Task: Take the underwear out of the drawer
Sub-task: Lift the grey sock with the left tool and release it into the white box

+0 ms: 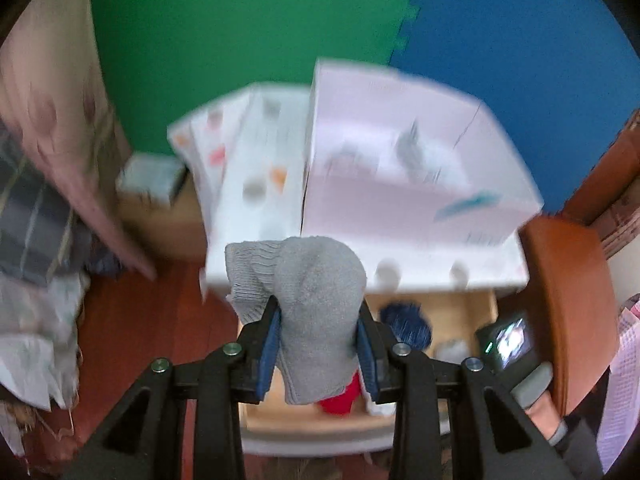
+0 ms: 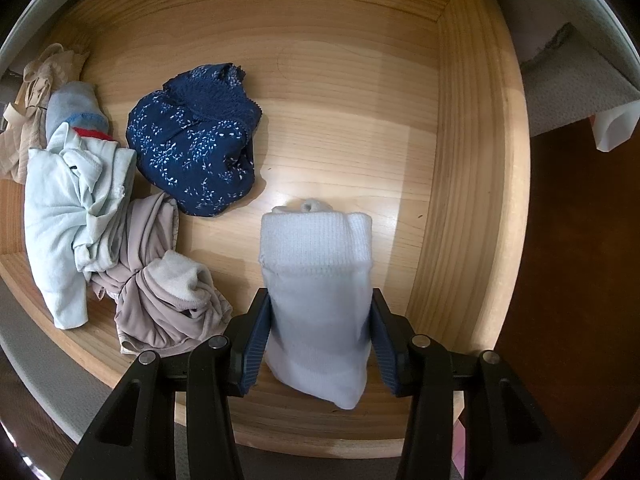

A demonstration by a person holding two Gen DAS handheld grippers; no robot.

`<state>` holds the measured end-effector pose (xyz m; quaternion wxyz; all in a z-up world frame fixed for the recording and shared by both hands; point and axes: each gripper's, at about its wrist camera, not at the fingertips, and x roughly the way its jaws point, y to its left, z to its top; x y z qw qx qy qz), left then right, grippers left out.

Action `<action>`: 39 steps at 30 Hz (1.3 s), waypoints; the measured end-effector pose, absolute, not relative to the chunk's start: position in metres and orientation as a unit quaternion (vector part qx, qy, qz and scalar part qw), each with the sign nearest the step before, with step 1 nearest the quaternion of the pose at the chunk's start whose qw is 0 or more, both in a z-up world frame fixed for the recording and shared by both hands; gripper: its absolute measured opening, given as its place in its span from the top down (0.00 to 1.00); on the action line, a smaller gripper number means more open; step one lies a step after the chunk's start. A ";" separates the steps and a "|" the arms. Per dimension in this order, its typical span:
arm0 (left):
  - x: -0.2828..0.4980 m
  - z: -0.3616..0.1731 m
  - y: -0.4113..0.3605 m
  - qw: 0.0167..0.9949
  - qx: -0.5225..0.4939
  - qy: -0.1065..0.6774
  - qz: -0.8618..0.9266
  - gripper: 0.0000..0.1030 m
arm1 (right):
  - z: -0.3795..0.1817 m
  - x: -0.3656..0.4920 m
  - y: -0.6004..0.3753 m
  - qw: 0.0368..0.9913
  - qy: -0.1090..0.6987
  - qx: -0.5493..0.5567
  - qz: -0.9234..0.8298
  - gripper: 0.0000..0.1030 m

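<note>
Gripping a folded grey knit sock (image 1: 316, 304), the left hand-held gripper (image 1: 318, 344) holds it above the open light-wood drawer (image 2: 472, 184); surroundings blurred. The right hand-held gripper (image 2: 320, 344) is closed on a folded white ribbed sock (image 2: 316, 280) resting on the drawer floor, near right. Navy floral underwear (image 2: 196, 144) lies left of it, beside crumpled pale-blue (image 2: 76, 204) and taupe garments (image 2: 160, 296).

Left wrist view looks steeply down from well above the open light-wood drawer (image 1: 472, 308), blurred. Right wrist view looks steeply down from close inside that drawer (image 2: 472, 184). Both share the crumpled navy floral fabric (image 1: 406, 322) (image 2: 196, 140).
</note>
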<state>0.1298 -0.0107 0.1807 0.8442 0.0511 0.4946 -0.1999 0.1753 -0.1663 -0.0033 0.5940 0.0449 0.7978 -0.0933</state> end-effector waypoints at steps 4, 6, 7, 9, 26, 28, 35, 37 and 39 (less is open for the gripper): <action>0.148 0.222 -0.035 0.863 0.055 0.453 -0.218 0.66 | -0.003 0.176 -0.167 0.594 0.798 0.045 -0.093 0.58; 0.159 0.238 -0.052 0.872 0.061 0.429 -0.227 0.66 | -0.003 0.175 -0.166 0.594 0.798 0.045 -0.094 0.58; 0.164 0.243 -0.061 0.877 0.066 0.418 -0.228 0.66 | -0.003 0.175 -0.166 0.594 0.798 0.045 -0.094 0.58; 0.177 0.251 -0.077 0.882 0.076 0.404 -0.232 0.66 | -0.003 0.176 -0.166 0.594 0.798 0.045 -0.093 0.57; 0.265 0.159 -0.144 0.846 0.106 0.481 -0.204 0.65 | -0.005 0.172 -0.164 0.595 0.797 0.044 -0.093 0.57; 0.270 0.148 -0.145 0.841 0.110 0.491 -0.198 0.65 | -0.004 0.172 -0.165 0.595 0.797 0.044 -0.093 0.57; 0.272 0.137 -0.147 0.841 0.119 0.496 -0.180 0.60 | -0.005 0.172 -0.165 0.594 0.798 0.043 -0.093 0.57; 0.271 0.135 -0.148 0.835 0.122 0.505 -0.182 0.59 | -0.005 0.173 -0.164 0.594 0.798 0.044 -0.093 0.57; 0.270 0.135 -0.148 0.832 0.121 0.508 -0.186 0.58 | -0.005 0.173 -0.165 0.594 0.798 0.043 -0.094 0.57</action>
